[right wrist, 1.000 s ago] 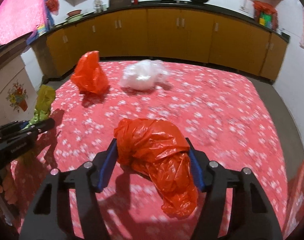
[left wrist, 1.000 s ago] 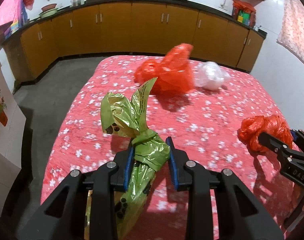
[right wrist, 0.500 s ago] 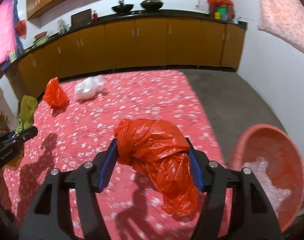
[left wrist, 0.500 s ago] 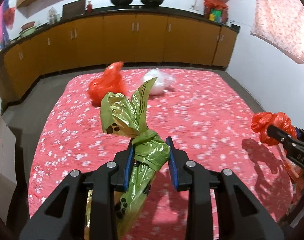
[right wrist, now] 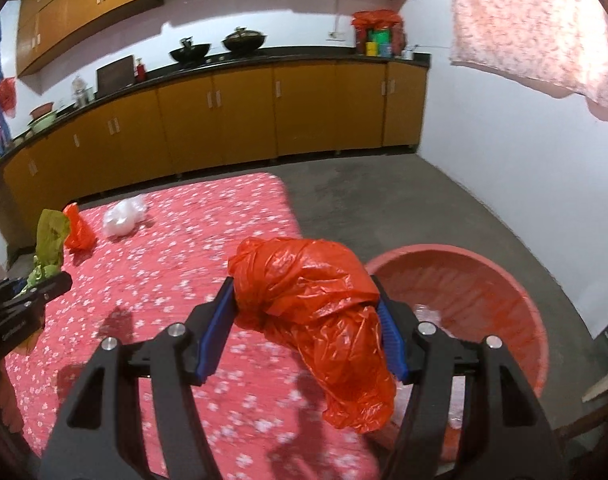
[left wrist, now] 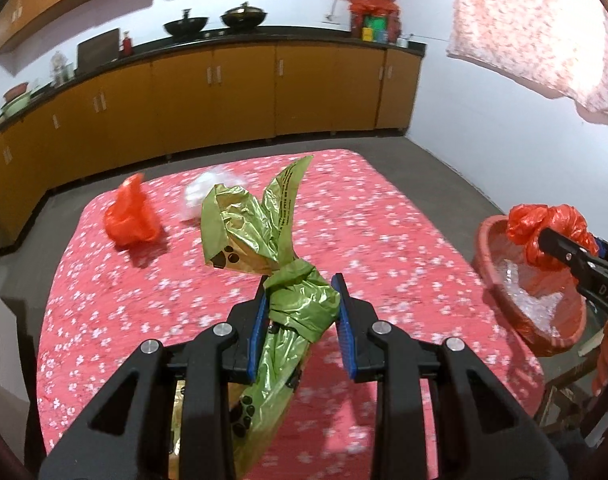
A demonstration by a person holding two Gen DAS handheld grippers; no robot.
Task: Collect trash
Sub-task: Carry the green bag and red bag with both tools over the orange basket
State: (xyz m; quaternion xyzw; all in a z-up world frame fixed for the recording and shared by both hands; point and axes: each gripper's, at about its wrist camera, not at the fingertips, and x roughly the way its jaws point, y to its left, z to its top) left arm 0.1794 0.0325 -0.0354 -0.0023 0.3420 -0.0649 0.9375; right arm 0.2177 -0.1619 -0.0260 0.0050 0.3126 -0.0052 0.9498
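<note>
- Your left gripper (left wrist: 301, 320) was clamped narrowly on the knot of a crumpled olive-green plastic bag printed with black paw marks (left wrist: 259, 236) — held clear above the bed, its loose ears standing up and its tail hanging below the blue pads.
- Your right gripper (right wrist: 308, 328) was closed wider around a bunched orange-red plastic bag (right wrist: 316, 300), which sagged out beneath the jaws at the near rim of a round red plastic basin (right wrist: 504, 272).
- Both bags looked feather-light, soft and slick; you had them by their thickest wads, judged the surest hold, since thin film would slide out of the pads.
- Two more pieces lay near the bed's far end — a second crumpled orange-red bag (left wrist: 131, 220) and a scrunched clear-white plastic bag (right wrist: 123, 218), close beside each other.
- The surface was a red bedspread with small white flowers (left wrist: 384, 240), soft and likely to give under a pressing finger.
- The basin, with clear plastic already in it, sat just off the bed's right side.
- Beyond ran grey concrete floor and mustard-yellow cabinets (right wrist: 263, 112) under a dark counter.
</note>
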